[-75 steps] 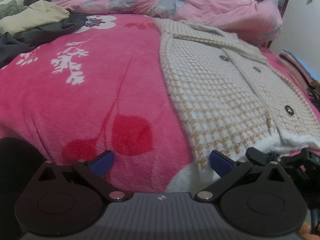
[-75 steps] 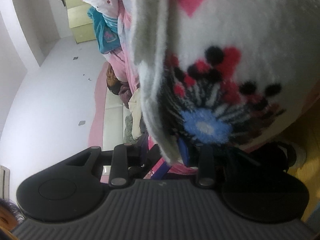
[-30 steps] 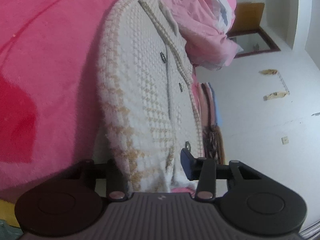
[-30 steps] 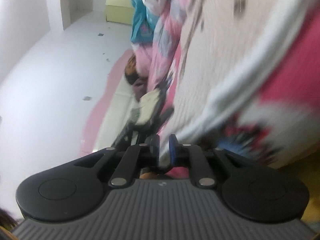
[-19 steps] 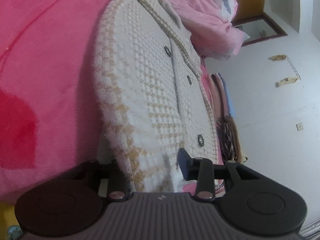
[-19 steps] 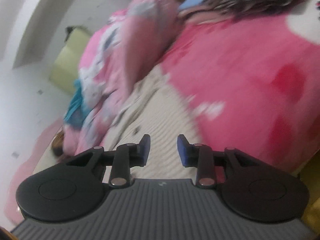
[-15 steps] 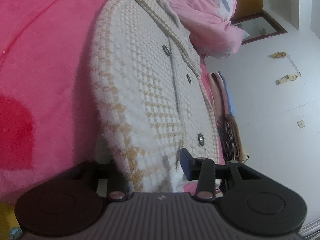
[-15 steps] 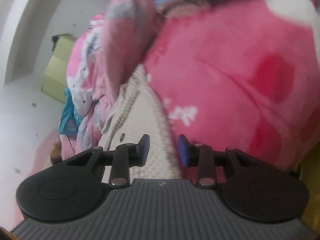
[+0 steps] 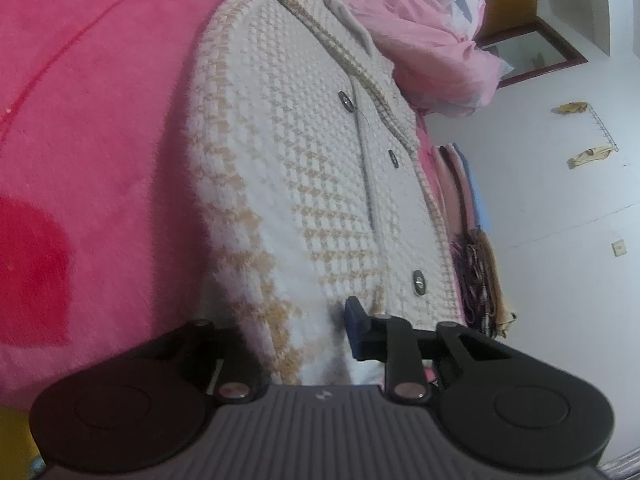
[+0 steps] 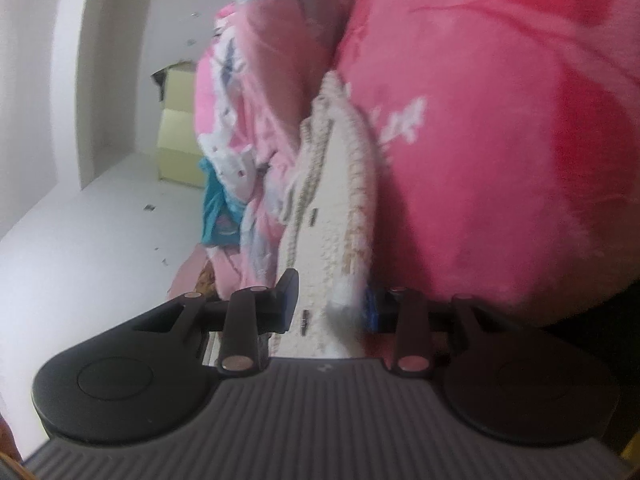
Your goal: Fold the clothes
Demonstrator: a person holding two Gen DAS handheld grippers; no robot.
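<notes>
A cream-and-tan houndstooth knit cardigan [image 9: 304, 184] lies flat on a bed spread w/ a fuzzy pink fleece blanket [image 9: 100, 120] printed w/ red shapes. Three dark buttons run down the cardigan's front, a ribbed tan-striped band edges the placket and collar, and the hem end is fluffy white. The collar end points toward a rumpled pale-pink quilt [image 9: 420, 40] at the head of the bed.

Left tongs [image 9: 304, 332] grip the cardigan's hem edge: the jaws have just been closing, w/ thick knit bunched between them; one blue pad shows, the other is buried under the fabric.

Right tongs [image 10: 330, 304] stand apart at the opposite hem corner; the white fluffy edge sits between the pads, nearer one blue pad, but whether it touches can't be told thru the blur. In the right wrist view the cardigan [image 10: 340, 200] runs away from the tongs, the blanket [image 10: 500, 140] on one side and the quilt [image 10: 260, 100] on the other.
</notes>
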